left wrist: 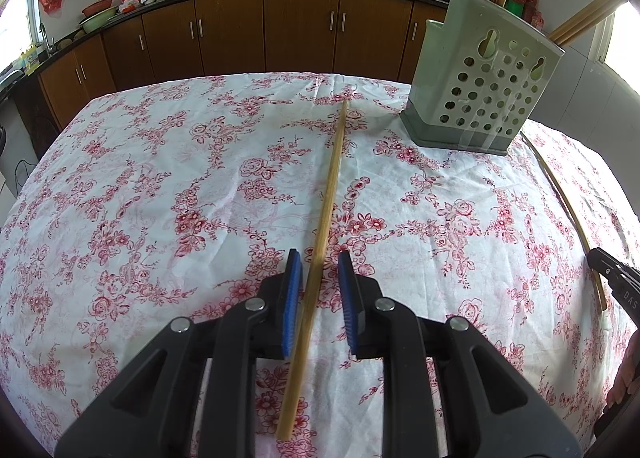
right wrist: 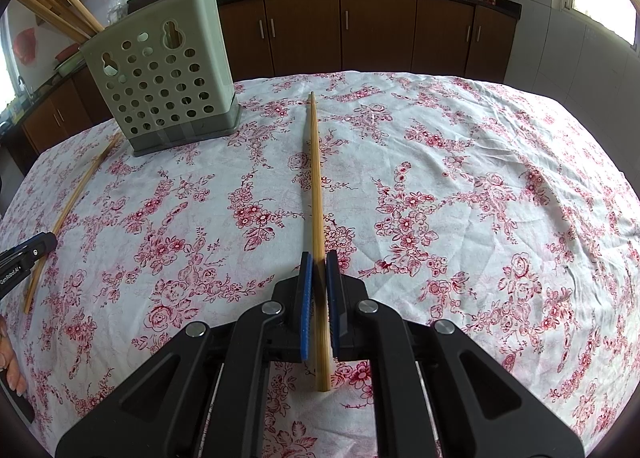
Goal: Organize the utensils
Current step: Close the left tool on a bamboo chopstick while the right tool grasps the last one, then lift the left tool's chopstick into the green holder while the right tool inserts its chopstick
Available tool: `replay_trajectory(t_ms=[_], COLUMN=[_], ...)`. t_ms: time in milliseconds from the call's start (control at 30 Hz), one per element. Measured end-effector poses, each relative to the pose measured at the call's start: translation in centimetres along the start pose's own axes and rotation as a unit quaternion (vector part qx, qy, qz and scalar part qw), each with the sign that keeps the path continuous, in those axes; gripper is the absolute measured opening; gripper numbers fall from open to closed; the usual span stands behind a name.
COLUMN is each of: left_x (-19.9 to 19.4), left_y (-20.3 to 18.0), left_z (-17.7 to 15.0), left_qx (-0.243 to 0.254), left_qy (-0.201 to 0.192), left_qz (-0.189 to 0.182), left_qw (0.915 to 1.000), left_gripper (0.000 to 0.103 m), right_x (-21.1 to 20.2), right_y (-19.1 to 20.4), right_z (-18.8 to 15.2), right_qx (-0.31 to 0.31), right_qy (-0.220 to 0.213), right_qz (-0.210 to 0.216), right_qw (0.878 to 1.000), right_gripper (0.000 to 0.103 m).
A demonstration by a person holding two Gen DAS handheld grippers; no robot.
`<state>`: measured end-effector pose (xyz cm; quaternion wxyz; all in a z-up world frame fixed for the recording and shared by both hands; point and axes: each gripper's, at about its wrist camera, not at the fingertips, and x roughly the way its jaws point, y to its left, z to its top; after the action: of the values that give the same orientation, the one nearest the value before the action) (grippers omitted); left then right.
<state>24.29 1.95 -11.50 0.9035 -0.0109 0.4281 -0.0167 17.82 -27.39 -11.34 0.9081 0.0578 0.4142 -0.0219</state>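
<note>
A: Right, the left gripper (left wrist: 319,262) is spread wide around a chopstick (left wrist: 325,210) lying left of the holder (left wrist: 476,90).

B: And the right gripper (right wrist: 319,264) is clamped on another chopstick (right wrist: 316,186), right of the holder (right wrist: 168,74).

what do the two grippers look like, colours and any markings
Both the left gripper and right gripper are matte black plastic with triangular cut-outs in the linkage arms and round silver pivot bolts. Each finger carries a flat blue ribbed pad. White lettering runs along the body's side: "GenRobot.AI" is readable on the left one. No cables or sleeves show.
</note>
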Motion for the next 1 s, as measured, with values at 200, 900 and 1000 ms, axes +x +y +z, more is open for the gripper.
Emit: replay_trajectory(t_ms=[200, 900, 1000], left_x=[0.0, -1.9, -2.3], left_y=[0.0, 0.4, 0.3], left_z=[0.0, -2.0, -1.9], left_qx=[0.000, 0.036, 0.057], left_qy=[0.000, 0.003, 0.005], left_qz=[0.000, -0.006, -0.004], left_qw=[1.0000, 0.9993, 0.9983], left_gripper=[0.021, 0.009, 0.008], right_x=[0.0, -0.7, -1.8], right_y=[0.0, 0.0, -0.2], right_z=[0.0, -0.5, -0.1], right_qx=[0.001, -0.003, -0.016], right_qy=[0.000, -0.001, -0.023], right_qz=[0.000, 0.012, 0.004], right_qw=[1.000, 1.000, 1.000], right_gripper=[0.008, 0.008, 0.008])
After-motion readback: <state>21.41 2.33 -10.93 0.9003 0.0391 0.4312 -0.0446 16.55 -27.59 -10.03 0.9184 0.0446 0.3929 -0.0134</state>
